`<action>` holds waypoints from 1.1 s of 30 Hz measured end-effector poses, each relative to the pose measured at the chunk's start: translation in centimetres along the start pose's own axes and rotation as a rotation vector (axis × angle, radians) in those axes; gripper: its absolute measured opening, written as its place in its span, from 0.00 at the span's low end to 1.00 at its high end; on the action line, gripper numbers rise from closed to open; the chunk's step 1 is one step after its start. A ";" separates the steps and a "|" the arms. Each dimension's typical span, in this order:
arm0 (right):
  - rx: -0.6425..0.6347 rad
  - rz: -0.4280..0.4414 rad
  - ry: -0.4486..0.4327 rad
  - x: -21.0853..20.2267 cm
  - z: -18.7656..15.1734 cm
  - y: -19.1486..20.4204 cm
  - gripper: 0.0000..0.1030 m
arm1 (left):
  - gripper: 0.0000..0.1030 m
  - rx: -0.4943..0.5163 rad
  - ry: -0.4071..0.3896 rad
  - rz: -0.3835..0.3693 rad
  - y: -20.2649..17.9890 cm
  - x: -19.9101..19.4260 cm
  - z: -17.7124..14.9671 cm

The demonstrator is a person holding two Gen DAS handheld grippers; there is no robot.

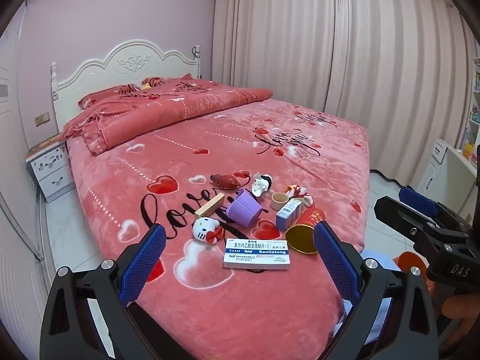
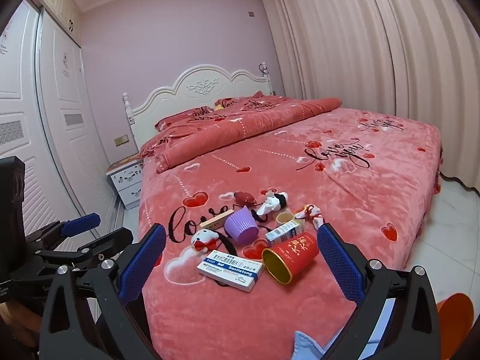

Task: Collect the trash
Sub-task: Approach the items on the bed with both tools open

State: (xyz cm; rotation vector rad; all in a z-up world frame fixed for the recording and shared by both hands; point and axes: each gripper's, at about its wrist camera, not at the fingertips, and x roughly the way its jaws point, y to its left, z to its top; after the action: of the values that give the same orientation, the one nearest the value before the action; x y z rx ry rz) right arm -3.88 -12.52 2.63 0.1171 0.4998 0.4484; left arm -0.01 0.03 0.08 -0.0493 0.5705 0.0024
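Note:
Trash and small items lie on the foot of a pink bed. I see a white-blue medicine box, a red paper cup on its side, a small blue-white carton, a purple cupcake cup, a beige box, a small tan cup, crumpled white tissues and a Hello Kitty toy. My left gripper and right gripper are open, empty, held short of the items.
A white nightstand stands left of the bed, wardrobe doors further left, curtains behind. White tiled floor lies right of the bed. An orange object and blue cloth sit low at the right.

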 end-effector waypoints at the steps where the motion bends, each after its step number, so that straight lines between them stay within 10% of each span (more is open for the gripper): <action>1: 0.003 0.001 0.002 0.0 0.0 0.0 0.96 | 0.94 -0.002 -0.002 0.000 0.0 0.0 0.0; 33: 0.011 0.002 0.012 0.3 -0.2 -0.2 0.96 | 0.94 0.012 0.027 -0.008 -0.3 0.8 -0.8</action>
State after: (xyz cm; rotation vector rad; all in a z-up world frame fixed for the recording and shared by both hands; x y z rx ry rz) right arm -3.65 -12.59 2.30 0.1259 0.5139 0.4484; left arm 0.23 -0.28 -1.01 -0.0396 0.5977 -0.0095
